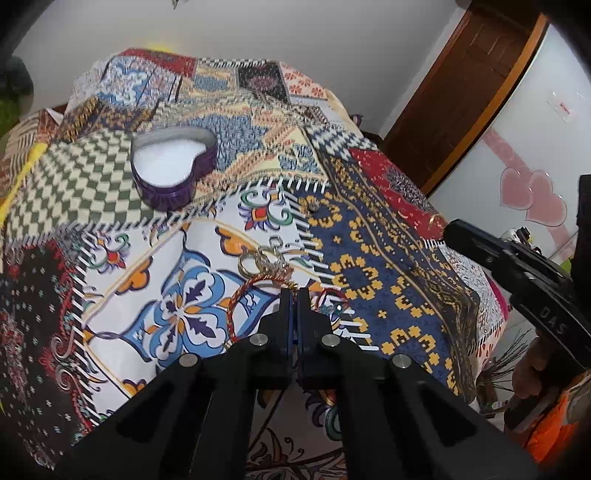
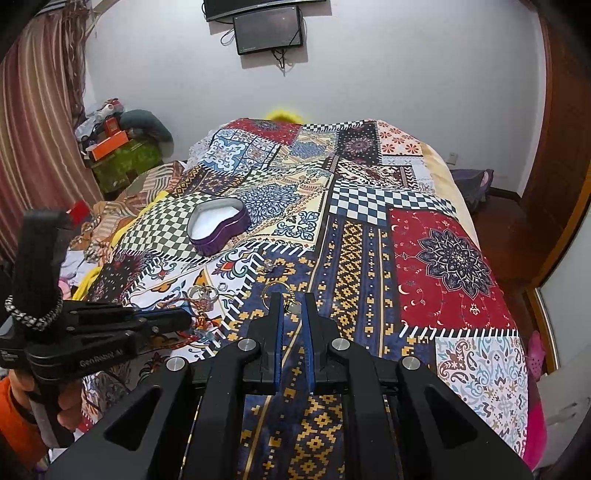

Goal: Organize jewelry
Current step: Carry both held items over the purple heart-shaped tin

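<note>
A purple heart-shaped box with a white lining stands open on the patchwork bedspread; it also shows in the right wrist view. My left gripper is shut, its tips over a red and gold cord bracelet. Rings and a silver charm lie just beyond it. My right gripper is slightly open around a gold hoop earring with a small charm, and does not clamp it. A small ring and silver pieces lie to its left.
The bed fills both views. A wooden door and a wall with pink hearts are to the right. A cluttered green side table and a striped curtain stand to the left. A screen hangs on the wall.
</note>
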Demonstrator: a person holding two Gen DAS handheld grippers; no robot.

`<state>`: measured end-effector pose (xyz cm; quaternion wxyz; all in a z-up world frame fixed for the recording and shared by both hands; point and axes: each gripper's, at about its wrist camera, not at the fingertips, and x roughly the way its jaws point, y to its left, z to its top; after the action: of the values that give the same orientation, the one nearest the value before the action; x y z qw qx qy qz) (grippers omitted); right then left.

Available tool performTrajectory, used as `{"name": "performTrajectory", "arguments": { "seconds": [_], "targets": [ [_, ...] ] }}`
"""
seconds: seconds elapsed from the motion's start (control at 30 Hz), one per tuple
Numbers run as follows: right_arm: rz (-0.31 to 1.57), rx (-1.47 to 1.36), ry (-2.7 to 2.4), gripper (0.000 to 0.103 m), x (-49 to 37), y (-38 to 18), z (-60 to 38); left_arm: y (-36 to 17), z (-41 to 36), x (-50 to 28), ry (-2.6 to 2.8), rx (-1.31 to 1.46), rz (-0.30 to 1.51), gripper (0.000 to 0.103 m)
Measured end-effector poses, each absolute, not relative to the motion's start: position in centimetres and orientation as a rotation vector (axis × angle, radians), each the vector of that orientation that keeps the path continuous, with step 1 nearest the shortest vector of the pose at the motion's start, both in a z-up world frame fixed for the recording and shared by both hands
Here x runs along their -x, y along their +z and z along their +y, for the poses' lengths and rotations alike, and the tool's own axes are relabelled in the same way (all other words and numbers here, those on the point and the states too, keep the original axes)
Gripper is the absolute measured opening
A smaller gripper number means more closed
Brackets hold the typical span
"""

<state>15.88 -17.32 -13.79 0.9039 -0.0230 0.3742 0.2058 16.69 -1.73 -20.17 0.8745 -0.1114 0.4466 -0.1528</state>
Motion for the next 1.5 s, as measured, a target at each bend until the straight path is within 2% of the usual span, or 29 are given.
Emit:
{"name": "performTrajectory", "arguments": {
  "seconds": [0.9, 1.23, 1.5],
  "targets": [
    [0.673, 0.068, 0.501, 0.008, -17.5, -10.0, -12.8, -9.7, 2.7, -17.0, -0.188, 0.142, 0.629, 0.000],
    [0.655, 0.084, 0.575, 0.008, -20.4, -9.2, -9.1, -9.2, 4.4, -19.8, -0.135, 0.125, 0.592, 0.000],
    [0.724, 0.103, 0.603, 0.008, -24.4, -11.0, -7.2, -10.4, 5.4, -23.0, -0.103, 0.130, 0.601, 0.000]
  ]
}}
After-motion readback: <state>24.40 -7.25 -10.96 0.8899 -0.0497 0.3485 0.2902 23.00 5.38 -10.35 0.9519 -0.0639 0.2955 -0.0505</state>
